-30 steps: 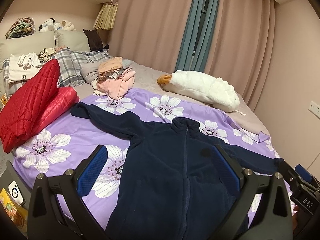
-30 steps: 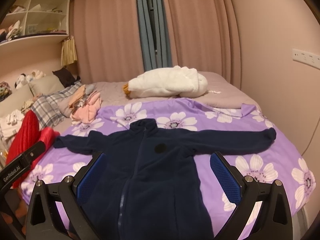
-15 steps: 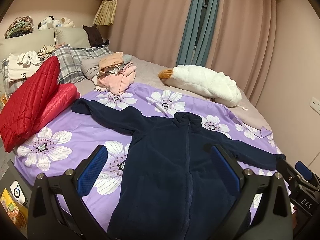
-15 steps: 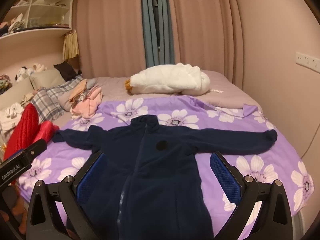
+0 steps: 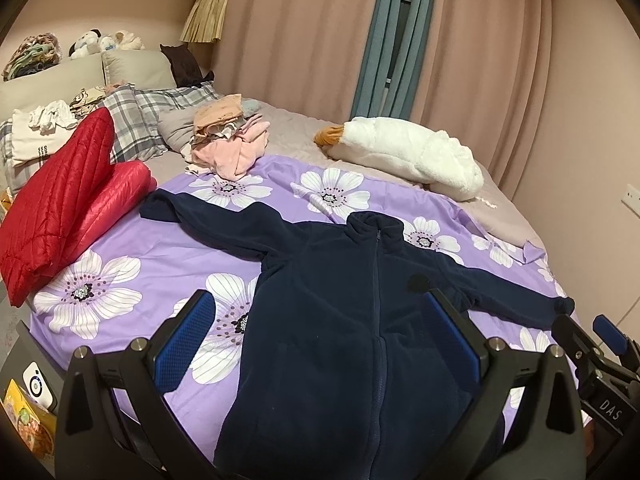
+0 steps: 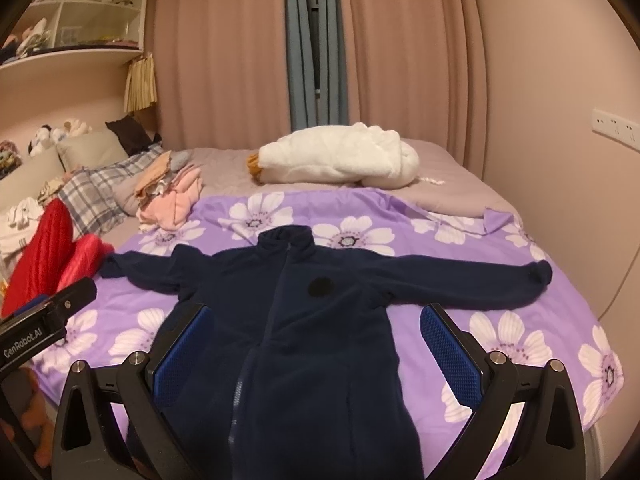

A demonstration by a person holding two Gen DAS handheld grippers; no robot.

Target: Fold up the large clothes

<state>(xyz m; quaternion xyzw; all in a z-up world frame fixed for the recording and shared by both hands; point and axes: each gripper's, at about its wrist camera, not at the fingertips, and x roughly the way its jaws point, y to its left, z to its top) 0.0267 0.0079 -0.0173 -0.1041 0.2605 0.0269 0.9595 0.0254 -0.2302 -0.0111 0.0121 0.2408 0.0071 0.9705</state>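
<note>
A navy fleece zip jacket (image 5: 340, 312) lies flat and face up on a purple flowered sheet (image 5: 132, 256), both sleeves spread out; it also shows in the right wrist view (image 6: 304, 328). My left gripper (image 5: 320, 340) is open and empty, held above the jacket's lower body. My right gripper (image 6: 316, 344) is open and empty, also above the lower body. The right gripper shows at the right edge of the left wrist view (image 5: 600, 360); the left gripper shows at the left edge of the right wrist view (image 6: 44, 320).
A red quilted jacket (image 5: 60, 208) lies at the bed's left. A pile of pink clothes (image 5: 228, 144) and a white plush goose (image 5: 404, 156) lie behind the sheet. Plaid pillows (image 5: 152, 116) are at the headboard. A wall (image 6: 560, 80) runs along the right.
Both grippers have pulled back and up a little from the jacket, so more of the bed shows. Jaws stay open. The jacket has not moved.
</note>
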